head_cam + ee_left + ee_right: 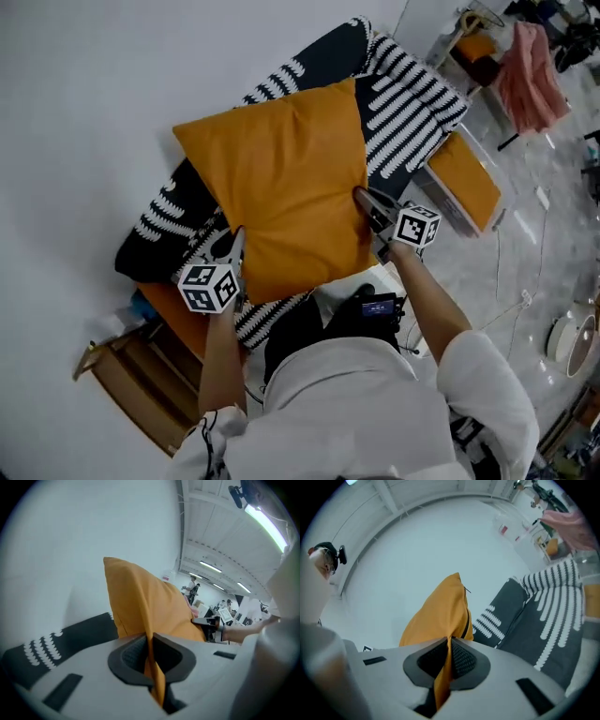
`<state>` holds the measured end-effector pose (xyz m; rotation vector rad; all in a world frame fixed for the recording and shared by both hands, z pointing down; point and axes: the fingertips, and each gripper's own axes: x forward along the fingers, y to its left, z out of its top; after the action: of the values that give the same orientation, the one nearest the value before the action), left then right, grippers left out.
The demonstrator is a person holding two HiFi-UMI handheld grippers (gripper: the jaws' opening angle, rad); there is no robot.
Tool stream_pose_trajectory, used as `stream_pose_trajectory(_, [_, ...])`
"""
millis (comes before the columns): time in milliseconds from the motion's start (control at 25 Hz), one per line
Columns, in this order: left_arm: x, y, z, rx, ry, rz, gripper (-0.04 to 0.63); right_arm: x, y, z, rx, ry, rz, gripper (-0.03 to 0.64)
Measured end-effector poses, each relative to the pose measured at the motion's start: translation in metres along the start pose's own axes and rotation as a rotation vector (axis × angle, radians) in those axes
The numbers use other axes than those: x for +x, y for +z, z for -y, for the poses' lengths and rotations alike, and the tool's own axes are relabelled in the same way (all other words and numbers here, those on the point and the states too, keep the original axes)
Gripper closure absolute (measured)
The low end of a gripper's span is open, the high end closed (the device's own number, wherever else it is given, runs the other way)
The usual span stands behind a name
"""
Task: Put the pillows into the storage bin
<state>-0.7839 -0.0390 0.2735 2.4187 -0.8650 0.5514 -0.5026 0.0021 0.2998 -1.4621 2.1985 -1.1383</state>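
An orange pillow [286,183] hangs lifted in front of me, held by both lower corners. My left gripper [234,246] is shut on its left corner, and its fabric [152,660] is pinched between the dark pads. My right gripper [367,208] is shut on the right corner, the cloth [443,672] clamped in its jaws. Behind and below the pillow lies a black and white patterned cover [403,103] over the piece of furniture. The storage bin is not clearly in sight.
An orange cushion [467,180] rests at the right end of the furniture. A wooden shelf unit [131,384] stands at lower left by the white wall. Pink cloth [530,75] hangs on a rack at upper right. A round white device [572,342] sits on the floor.
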Motion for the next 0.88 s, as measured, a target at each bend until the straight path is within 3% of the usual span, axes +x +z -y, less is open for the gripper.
stream_pose_trajectory(200, [0.049, 0.062, 0.127, 0.128, -0.141, 0.052, 0.574, -0.135, 0.093, 0.010, -0.090, -0.081, 0.208, 0.581])
stream_pose_trajectory(360, [0.073, 0.093, 0.221, 0.233, -0.233, 0.070, 0.574, -0.236, 0.137, 0.014, -0.122, -0.132, 0.358, 0.581])
stream_pose_trajectory(600, [0.108, 0.112, 0.375, 0.379, -0.389, 0.088, 0.574, -0.395, 0.169, 0.034, -0.139, -0.243, 0.545, 0.581])
stream_pose_trajectory(880, [0.151, 0.096, 0.522, 0.511, -0.587, 0.066, 0.574, -0.550, 0.163, 0.064, -0.119, -0.407, 0.716, 0.581])
